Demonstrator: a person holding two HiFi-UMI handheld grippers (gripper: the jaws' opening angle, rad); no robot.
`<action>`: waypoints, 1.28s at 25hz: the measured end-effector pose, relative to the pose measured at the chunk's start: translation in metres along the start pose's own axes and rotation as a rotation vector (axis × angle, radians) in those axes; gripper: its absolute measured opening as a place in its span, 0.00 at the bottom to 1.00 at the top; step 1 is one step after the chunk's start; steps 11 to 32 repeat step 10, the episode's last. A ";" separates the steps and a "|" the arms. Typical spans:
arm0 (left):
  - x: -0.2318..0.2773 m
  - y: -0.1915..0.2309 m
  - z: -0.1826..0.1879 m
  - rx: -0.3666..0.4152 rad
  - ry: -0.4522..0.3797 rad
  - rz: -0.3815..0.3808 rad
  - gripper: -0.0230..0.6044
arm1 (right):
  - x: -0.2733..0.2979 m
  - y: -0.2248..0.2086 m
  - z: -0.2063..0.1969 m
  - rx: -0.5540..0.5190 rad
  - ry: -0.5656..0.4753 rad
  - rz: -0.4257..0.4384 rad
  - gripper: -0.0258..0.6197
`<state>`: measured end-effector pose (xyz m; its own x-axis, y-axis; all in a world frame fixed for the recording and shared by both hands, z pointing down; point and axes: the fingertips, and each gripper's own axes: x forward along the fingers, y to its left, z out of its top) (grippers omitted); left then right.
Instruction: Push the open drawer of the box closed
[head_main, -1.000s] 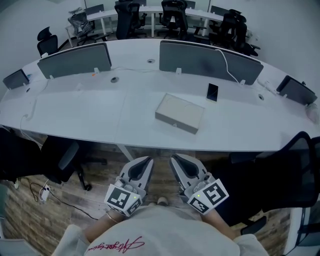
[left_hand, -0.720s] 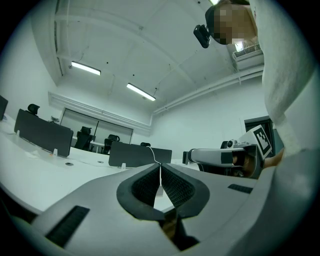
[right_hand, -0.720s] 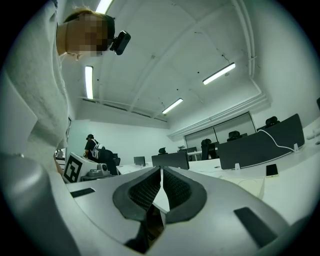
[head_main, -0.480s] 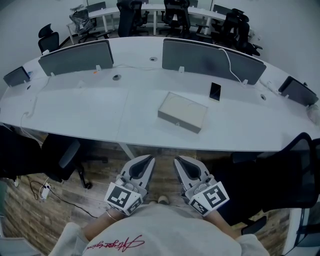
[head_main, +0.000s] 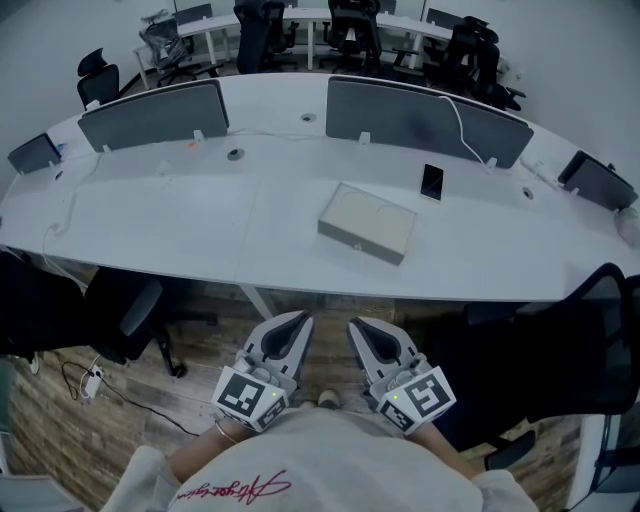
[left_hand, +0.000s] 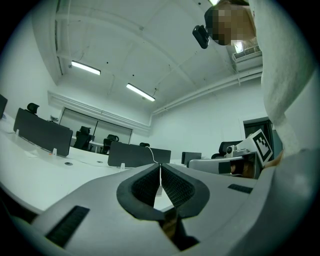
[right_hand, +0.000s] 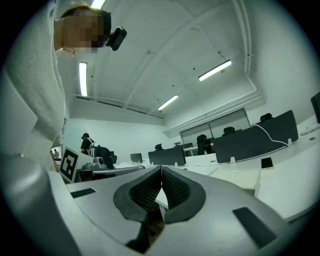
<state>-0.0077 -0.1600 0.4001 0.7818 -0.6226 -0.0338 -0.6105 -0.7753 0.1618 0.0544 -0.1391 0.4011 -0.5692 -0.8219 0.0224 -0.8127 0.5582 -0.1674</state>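
Plenty going on around this one. A long curved white desk (head_main: 180, 225) is stretched across the middle of the head view, with dark screens (head_main: 152, 115) set along its far edge and a white cable (head_main: 459, 122) draped over the right-hand one. A black phone (head_main: 431, 182) is laid flat just right of centre, and the box (head_main: 366, 223) is parked right in the centre of the frame, a bit nearer than the phone and turned at an angle. Whether its drawer is out can't really be made out from this view. A black office chair (head_main: 125, 320) is tucked under the desk at lower left. Nothing is sat between the grippers and the box except the desk edge and a strip of wooden floor (head_main: 190, 400).

Both grippers are held low at the bottom centre, close to the white shirt (head_main: 320, 465), side by side, tips angled toward each other and pointed at the desk, well short of the box. The left gripper (head_main: 297, 320) is closed up, tips pressed together with nothing pinched. Same for the right gripper (head_main: 353, 325): jaws met at the tips, nothing held or touched.
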 end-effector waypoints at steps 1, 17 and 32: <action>-0.001 0.000 0.000 -0.001 0.000 -0.001 0.07 | 0.000 0.001 -0.001 0.002 0.002 0.000 0.07; -0.003 -0.001 -0.003 -0.006 0.003 -0.001 0.07 | -0.001 0.007 -0.005 0.013 0.016 0.011 0.07; -0.003 -0.001 -0.003 -0.006 0.003 -0.001 0.07 | -0.001 0.007 -0.005 0.013 0.016 0.011 0.07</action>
